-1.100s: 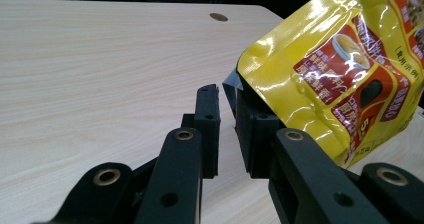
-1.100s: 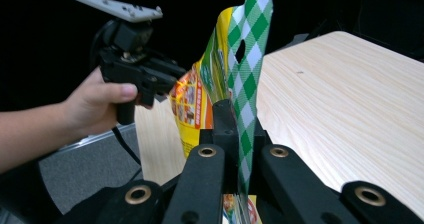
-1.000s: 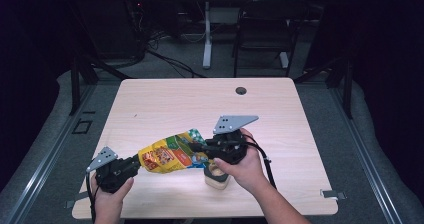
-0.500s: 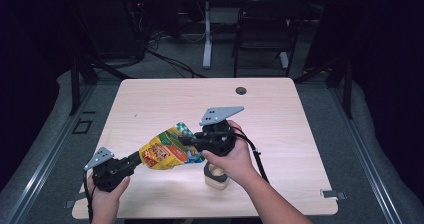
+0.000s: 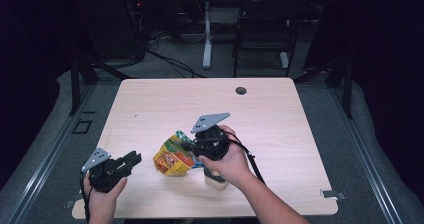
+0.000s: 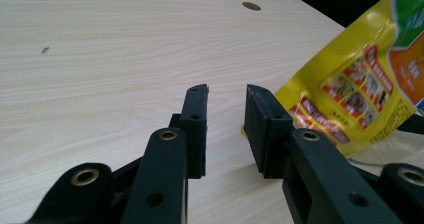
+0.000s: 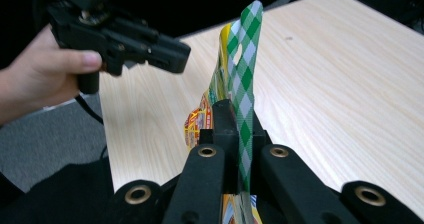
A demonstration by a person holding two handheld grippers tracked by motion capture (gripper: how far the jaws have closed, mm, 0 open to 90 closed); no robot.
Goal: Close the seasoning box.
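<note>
Right gripper (image 7: 235,134): jaws clamped on the green-checked top edge of the yellow printed foil pouch (image 5: 172,156); pouch is kept upright, presumably so its contents stay in.
Left gripper (image 6: 225,129): jaws have just been opening, part open, nothing held; pouch lies just beside it, released.
Beige cup (image 5: 216,180): stands under the right hand (image 5: 231,163).
Pale wooden table (image 5: 280,114): pouch bottom rests near its front.

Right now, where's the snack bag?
High view: the snack bag hangs near the table's front middle, pinched at its edge by the right gripper, apart from the open left gripper.
</note>
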